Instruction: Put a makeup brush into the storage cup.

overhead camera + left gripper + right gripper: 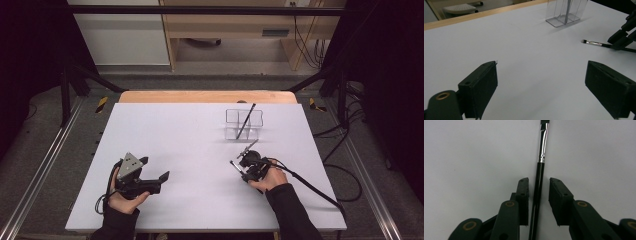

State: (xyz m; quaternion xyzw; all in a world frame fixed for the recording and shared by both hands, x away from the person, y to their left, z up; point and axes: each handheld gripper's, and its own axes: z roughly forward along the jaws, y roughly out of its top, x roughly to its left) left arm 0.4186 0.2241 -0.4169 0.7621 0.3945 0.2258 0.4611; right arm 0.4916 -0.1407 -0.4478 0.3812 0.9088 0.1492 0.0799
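Note:
A thin black brush (539,162) with a silver ferrule lies flat on the white tabletop (190,145). My right gripper (539,180) straddles its handle, a narrow gap showing between the handle and each pad. From the high view the right gripper (246,161) sits at the right of the table with the brush (250,148) pointing away toward a clear organiser (243,125). My left gripper (153,168) rests at the front left, its jaws wide apart and nothing between them. The left gripper view shows the left gripper (542,66), with the brush (594,43) off to its right.
The clear compartmented organiser (565,13) stands at the back right and holds a dark stick-like tool (246,120) leaning upright. A wooden edge (207,96) runs behind the white board. Black frame bars and cables flank the table.

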